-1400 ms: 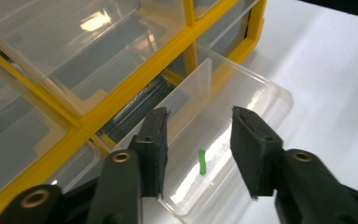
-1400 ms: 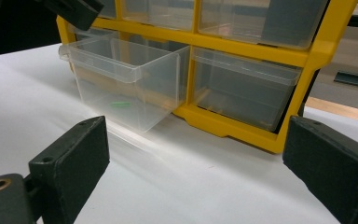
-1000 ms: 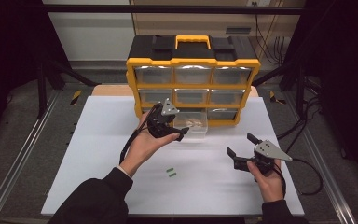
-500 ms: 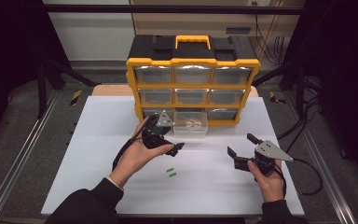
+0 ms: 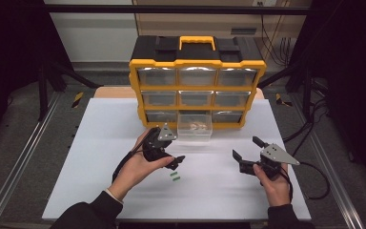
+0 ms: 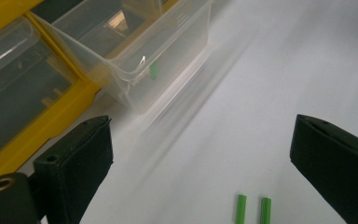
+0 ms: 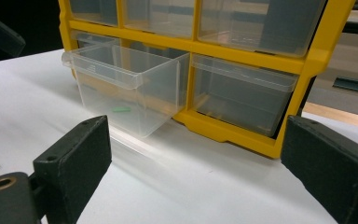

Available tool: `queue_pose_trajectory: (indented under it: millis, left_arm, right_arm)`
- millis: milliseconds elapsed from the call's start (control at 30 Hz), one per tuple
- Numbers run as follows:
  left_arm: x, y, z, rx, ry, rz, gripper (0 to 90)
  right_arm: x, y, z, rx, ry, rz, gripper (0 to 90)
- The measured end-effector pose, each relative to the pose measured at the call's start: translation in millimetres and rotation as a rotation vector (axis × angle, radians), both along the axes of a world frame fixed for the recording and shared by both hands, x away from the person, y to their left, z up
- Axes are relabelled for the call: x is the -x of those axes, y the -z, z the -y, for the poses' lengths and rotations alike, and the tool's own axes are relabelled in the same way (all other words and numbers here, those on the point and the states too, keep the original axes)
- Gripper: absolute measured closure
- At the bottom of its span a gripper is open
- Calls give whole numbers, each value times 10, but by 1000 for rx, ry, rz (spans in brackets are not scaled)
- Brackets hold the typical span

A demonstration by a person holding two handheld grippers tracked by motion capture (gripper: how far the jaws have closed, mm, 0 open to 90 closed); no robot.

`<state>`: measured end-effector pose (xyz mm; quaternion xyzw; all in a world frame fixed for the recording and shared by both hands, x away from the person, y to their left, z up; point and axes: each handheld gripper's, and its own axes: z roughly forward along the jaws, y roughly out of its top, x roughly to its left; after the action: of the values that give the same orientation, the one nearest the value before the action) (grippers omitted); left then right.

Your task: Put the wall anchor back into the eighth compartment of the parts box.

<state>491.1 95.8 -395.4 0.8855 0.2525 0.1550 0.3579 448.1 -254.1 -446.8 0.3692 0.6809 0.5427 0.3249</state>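
Note:
Two short green sticks point(image 5: 174, 175) lie side by side on the white table point(image 5: 100, 143); in the left gripper view they point(image 6: 241, 209) sit just below and between the jaws. My left gripper point(image 5: 167, 153) hovers open just behind them, holding nothing. A clear drawer point(image 5: 195, 128) is pulled out of the bottom row of the yellow organizer point(image 5: 198, 81), and one green stick point(image 6: 154, 70) lies inside it. To the right, my right gripper point(image 5: 247, 149) stays open and empty above the table, facing the drawer point(image 7: 121, 88) with that stick point(image 7: 121, 110) in it.
The organizer has a black top with a yellow handle point(image 5: 198, 42) and rows of shut clear drawers point(image 7: 242, 93). White table surface stretches to the left and right of the hands. Metal rails point(image 5: 24, 152) and cables point(image 5: 314, 167) run beside the table.
My left gripper has drawn back from the open drawer toward the near side and lowered to just behind the two green sticks. The right gripper has stayed put.

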Motion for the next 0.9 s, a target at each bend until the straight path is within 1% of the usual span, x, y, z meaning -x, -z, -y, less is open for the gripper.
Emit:
queue_pose_trajectory:
  millis: [100, 200, 233, 267, 300, 400, 500, 600, 633, 667, 733, 867, 900]
  left_arm:
    - [17, 48, -2, -20, 5, -9, 52]
    - [35, 83, -8, -21, 3, -14, 52]
    - [39, 86, -14, -28, 4, -22, 52]
    - [46, 97, -12, -24, 0, -25, 53]
    - [53, 97, -12, -31, 1, -27, 52]
    - [67, 101, -5, -28, 6, -29, 52]
    - [75, 104, 5, -48, 17, -26, 52]
    - [95, 108, 15, -50, 16, -38, 53]
    - [99, 107, 10, -57, 21, -41, 54]
    - [108, 117, 14, -49, 18, -42, 54]
    - [114, 135, 19, -57, 22, -51, 54]
    - [123, 172, 28, -58, 23, -56, 55]
    - [124, 173, 23, -72, 28, -59, 55]
  right_arm:
    - [0, 0, 10, -2, 4, -1, 86]
    - [-1, 0, 11, 0, 4, 0, 87]
    - [3, 0, 8, -2, 3, -3, 87]
    - [3, -1, 6, -1, 3, -3, 87]
    - [1, -1, 7, 3, 5, 2, 87]
    - [2, -2, 10, -1, 7, 3, 88]
    - [2, -5, 10, 3, 7, 7, 88]
    - [4, -6, 8, 3, 4, 8, 88]
    - [4, -6, 8, 2, 3, 8, 88]
    - [5, -6, 8, 2, 3, 9, 88]
    - [2, -4, 4, 1, 1, 7, 88]
    - [2, -5, 4, 4, 1, 11, 89]
    - [3, -6, 4, 4, 2, 10, 89]
